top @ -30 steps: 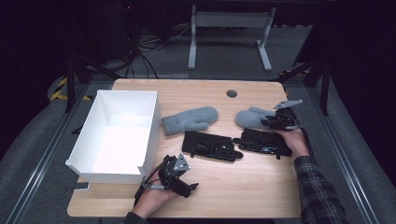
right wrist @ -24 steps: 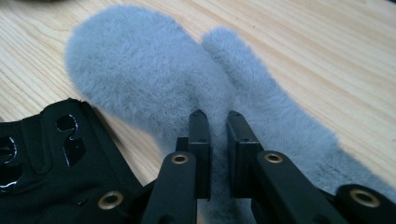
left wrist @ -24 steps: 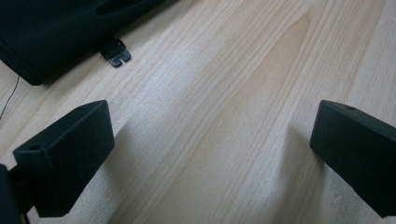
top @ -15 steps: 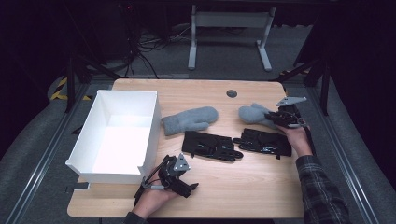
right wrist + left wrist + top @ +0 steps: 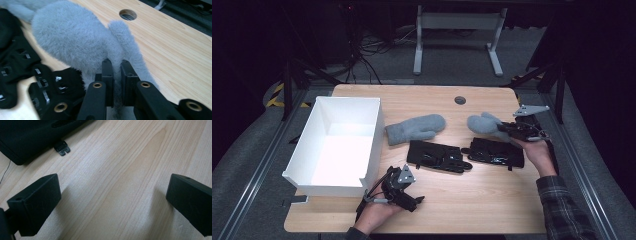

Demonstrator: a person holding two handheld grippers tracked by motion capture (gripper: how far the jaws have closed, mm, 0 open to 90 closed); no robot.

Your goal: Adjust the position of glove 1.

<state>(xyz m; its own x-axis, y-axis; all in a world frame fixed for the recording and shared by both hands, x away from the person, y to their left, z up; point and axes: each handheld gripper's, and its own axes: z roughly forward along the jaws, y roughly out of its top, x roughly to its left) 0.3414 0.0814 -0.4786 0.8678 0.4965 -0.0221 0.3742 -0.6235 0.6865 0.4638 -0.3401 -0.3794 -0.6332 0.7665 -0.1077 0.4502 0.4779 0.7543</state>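
Two grey fuzzy mittens and two black gloves lie on the wooden table. My right gripper (image 5: 510, 129) at the table's right edge is shut on the cuff of the right grey mitten (image 5: 483, 123); in the right gripper view its jaws pinch the mitten (image 5: 75, 42) near the thumb. The other grey mitten (image 5: 416, 128) lies mid-table. A black glove (image 5: 438, 156) sits below it, and a second black glove (image 5: 495, 151) lies beside my right hand. My left gripper (image 5: 413, 199) rests open near the front edge, over bare wood (image 5: 117, 187).
A white open box (image 5: 337, 145) stands at the table's left side, right beside my left hand. A round cable hole (image 5: 460, 100) is at the table's back. A black glove's edge and small clip (image 5: 62, 147) show at the upper left in the left gripper view.
The right gripper has lifted and pulled the right grey mitten slightly, bunching it up. The left gripper has stayed put.
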